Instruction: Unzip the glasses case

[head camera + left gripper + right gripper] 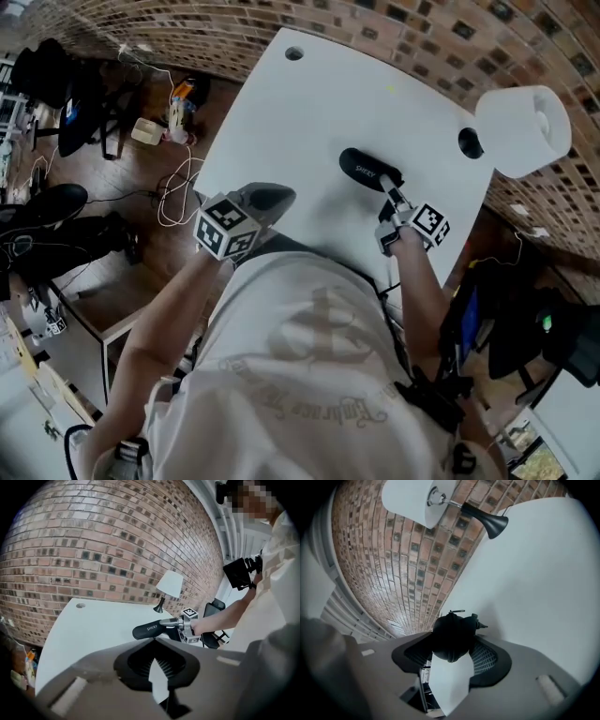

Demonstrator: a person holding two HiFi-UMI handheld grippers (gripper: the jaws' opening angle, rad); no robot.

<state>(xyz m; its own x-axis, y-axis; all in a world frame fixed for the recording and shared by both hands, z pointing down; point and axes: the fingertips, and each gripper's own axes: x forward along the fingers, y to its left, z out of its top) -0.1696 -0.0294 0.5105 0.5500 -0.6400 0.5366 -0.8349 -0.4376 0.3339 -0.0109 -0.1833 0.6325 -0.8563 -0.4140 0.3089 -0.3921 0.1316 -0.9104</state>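
White table (281, 122): glasses case (449, 632) tight in right hand-held gripper (452, 654), in its view alone; left hand-held gripper (159, 667) closed.

Head view: dim, flat light; surface (309, 112) reads pale grey, floor (141, 272) beyond its left edge dark. All views: heavy fisheye, brick wall (93, 550) bowed; gripper views black at corners. Left claw (153, 644) body near lens soft, unfocused. Right gripper view: glasses case (450, 634) a near-black silhouette, faint soft shadow on the surface beside it.
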